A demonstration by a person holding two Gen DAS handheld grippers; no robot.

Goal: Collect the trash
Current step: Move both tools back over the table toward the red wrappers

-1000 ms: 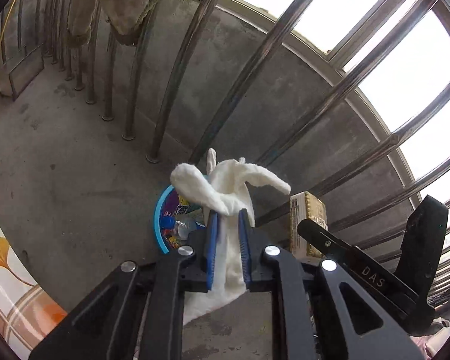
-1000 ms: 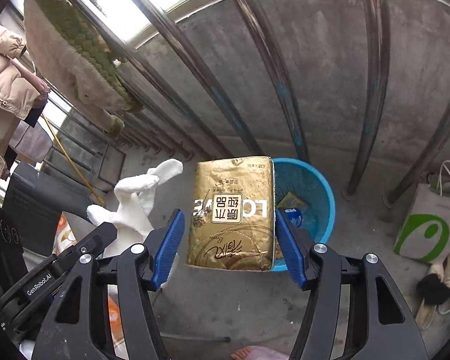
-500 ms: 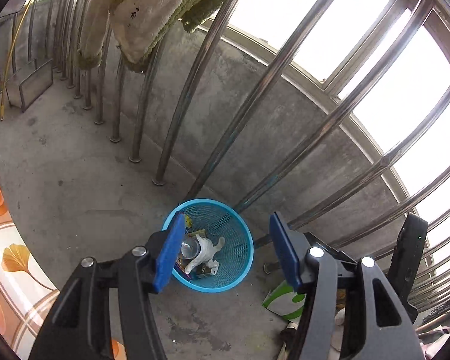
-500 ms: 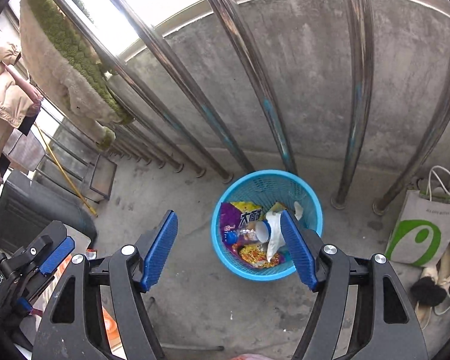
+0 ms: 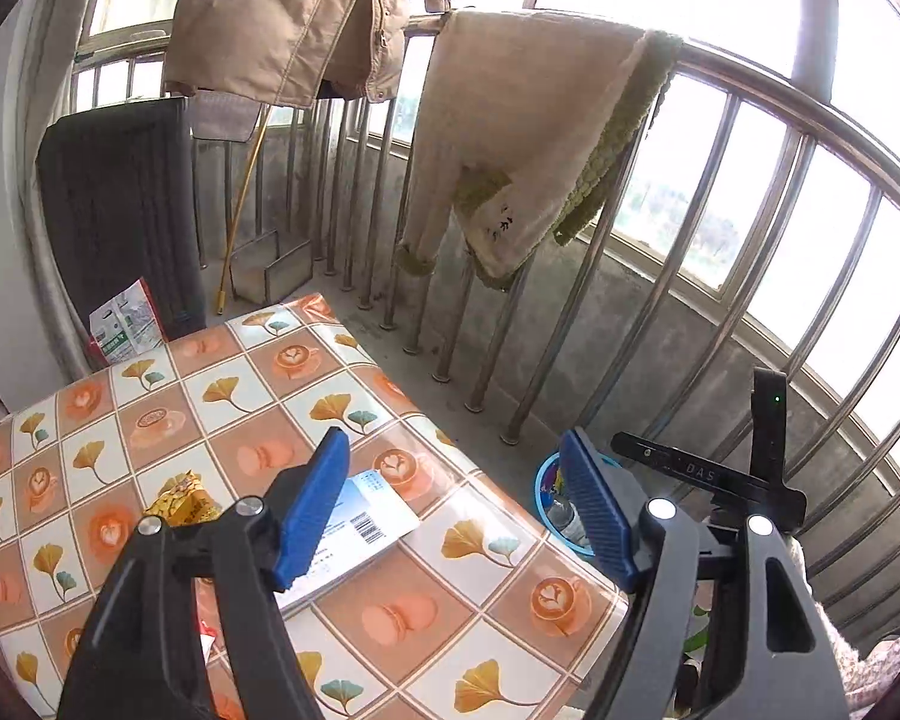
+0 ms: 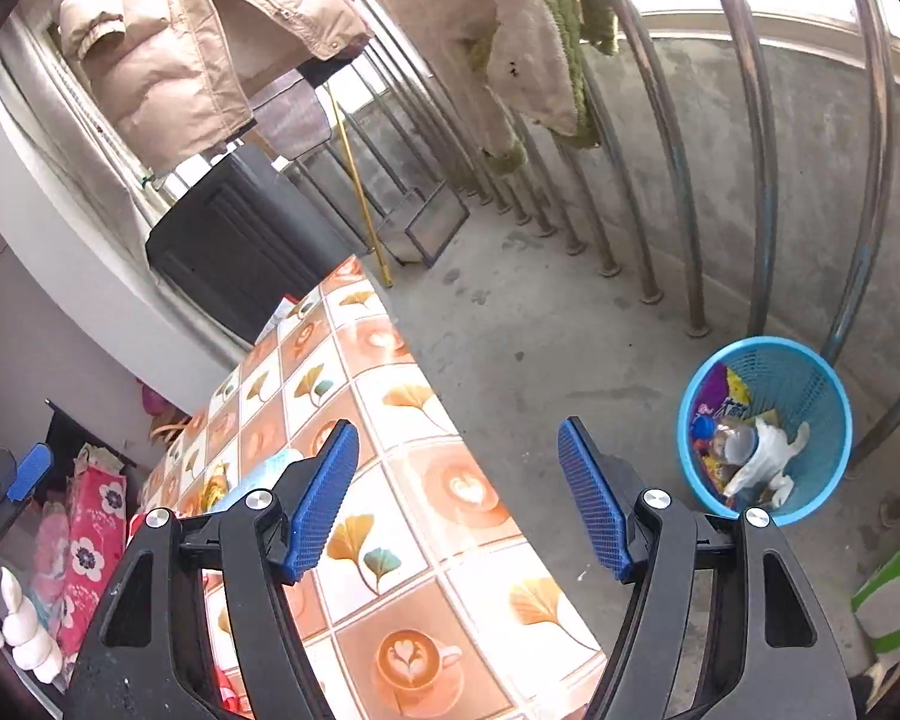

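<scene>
Blue mesh basket point(image 6: 810, 372), crumpled wrappers point(image 6: 717, 396)

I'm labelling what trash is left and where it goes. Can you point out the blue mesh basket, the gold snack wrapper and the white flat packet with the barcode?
blue mesh plastic basket point(image 6: 822, 372): right wrist view, inner mesh wall.
crumpled gold snack wrapper point(image 5: 181, 499): left wrist view, its middle.
white flat packet with barcode point(image 5: 369, 517): left wrist view, printed face near the barcode.

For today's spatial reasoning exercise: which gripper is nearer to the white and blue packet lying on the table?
Left. The left gripper hangs right over the packet, one finger overlapping it. The right gripper sits further along the table, nearer the blue bin.
</scene>
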